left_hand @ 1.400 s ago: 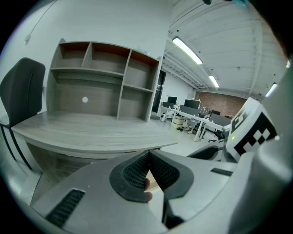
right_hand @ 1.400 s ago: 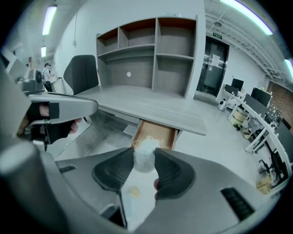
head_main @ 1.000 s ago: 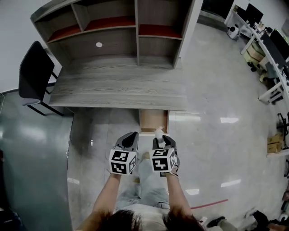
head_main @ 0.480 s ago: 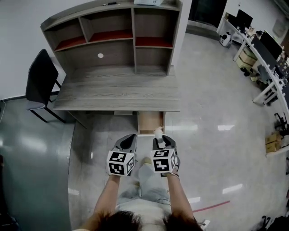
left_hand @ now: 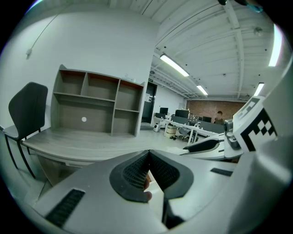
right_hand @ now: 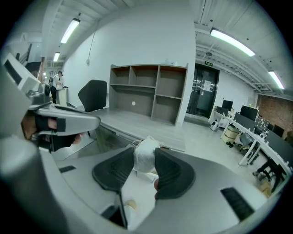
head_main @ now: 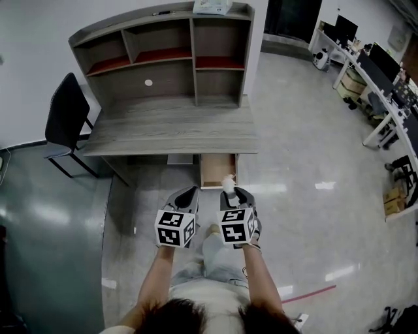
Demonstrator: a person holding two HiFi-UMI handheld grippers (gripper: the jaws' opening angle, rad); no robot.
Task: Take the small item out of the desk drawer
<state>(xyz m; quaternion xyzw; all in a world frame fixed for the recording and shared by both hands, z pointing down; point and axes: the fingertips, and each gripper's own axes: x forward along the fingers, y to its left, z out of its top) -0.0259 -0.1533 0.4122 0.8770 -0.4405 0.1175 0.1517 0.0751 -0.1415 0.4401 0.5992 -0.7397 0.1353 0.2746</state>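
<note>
Grips a small white item (right_hand: 144, 156) in the right gripper (head_main: 230, 191), both pads pressed against its sides, its crumpled top poking above the jaw tips; holds it in the air just in front of the desk (head_main: 170, 127), off the front edge and over the pale glossy floor (head_main: 307, 215). Carries the left gripper (head_main: 189, 192) alongside, likewise in front of the desk, a little to the left of the right one and apart from it; shows its 2 jaws closed tip to tip in the left gripper view, with nothing between them.

Shows 1 drawer (head_main: 217, 171) pulled out from under the desk's right end, open toward the grippers; puts the item close by the drawer's front lip in the head view, raised above it, touching neither drawer nor desk.

On the desk's back edge, a shelf unit (head_main: 166, 55) with red-lined upper compartments and a pale flat object (head_main: 210, 6) on top; at the desk's left end, a black chair (head_main: 64, 114); far off to the desk's right, rows of white office tables (head_main: 385, 85).
</note>
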